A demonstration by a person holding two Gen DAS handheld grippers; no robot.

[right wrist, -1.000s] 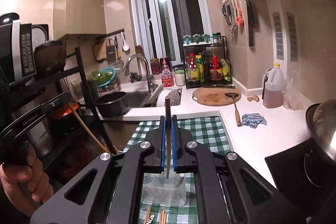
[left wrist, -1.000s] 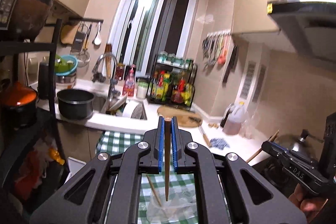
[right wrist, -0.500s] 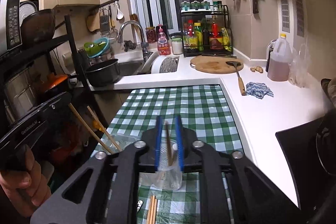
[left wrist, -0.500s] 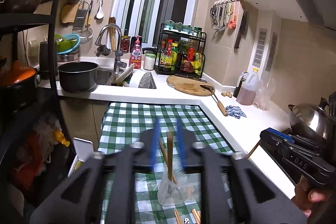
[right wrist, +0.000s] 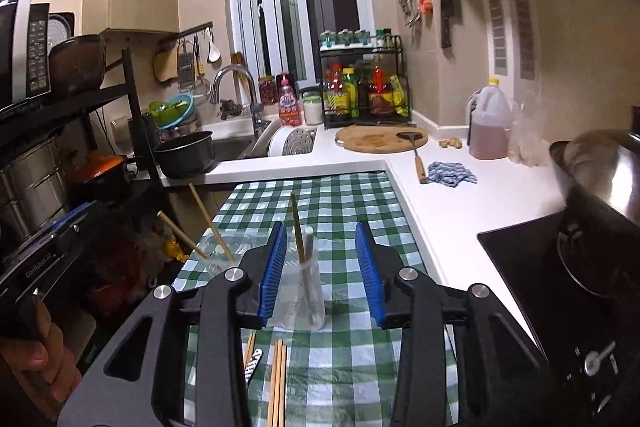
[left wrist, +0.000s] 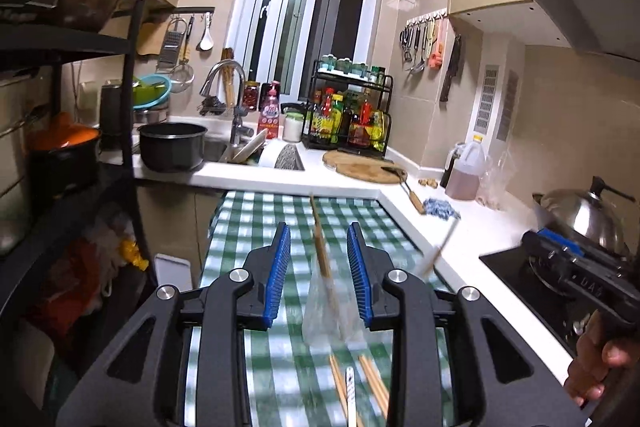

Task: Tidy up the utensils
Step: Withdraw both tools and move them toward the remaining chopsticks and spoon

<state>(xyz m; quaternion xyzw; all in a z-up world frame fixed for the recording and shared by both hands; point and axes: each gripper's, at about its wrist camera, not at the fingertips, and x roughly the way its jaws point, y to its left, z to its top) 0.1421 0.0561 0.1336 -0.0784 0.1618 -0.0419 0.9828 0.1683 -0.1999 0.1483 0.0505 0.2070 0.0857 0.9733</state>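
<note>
Two clear plastic cups stand on the green checked cloth (right wrist: 344, 211). In the left wrist view one cup (left wrist: 328, 311) holds brown chopsticks (left wrist: 322, 255), and my left gripper (left wrist: 319, 263) is open around it, empty. In the right wrist view the other cup (right wrist: 302, 291) holds a brown chopstick (right wrist: 298, 231) and a white stick; my right gripper (right wrist: 322, 263) is open above it, empty. The left cup (right wrist: 218, 253) with two chopsticks shows at the left there. Loose chopsticks (right wrist: 278, 379) and a striped utensil (right wrist: 252, 361) lie on the cloth in front.
White counter (right wrist: 452, 203) to the right carries a cutting board (right wrist: 380, 139), spatula, blue rag (right wrist: 452, 174) and oil jug (right wrist: 489, 125). Stove with steel pot (left wrist: 580, 215) at right. Sink, black pot (left wrist: 172, 146) and black shelf rack (left wrist: 60, 147) at left.
Both grippers opened and let go of their chopsticks, which now stand in the cups. Both grippers tilted down toward the cloth.
</note>
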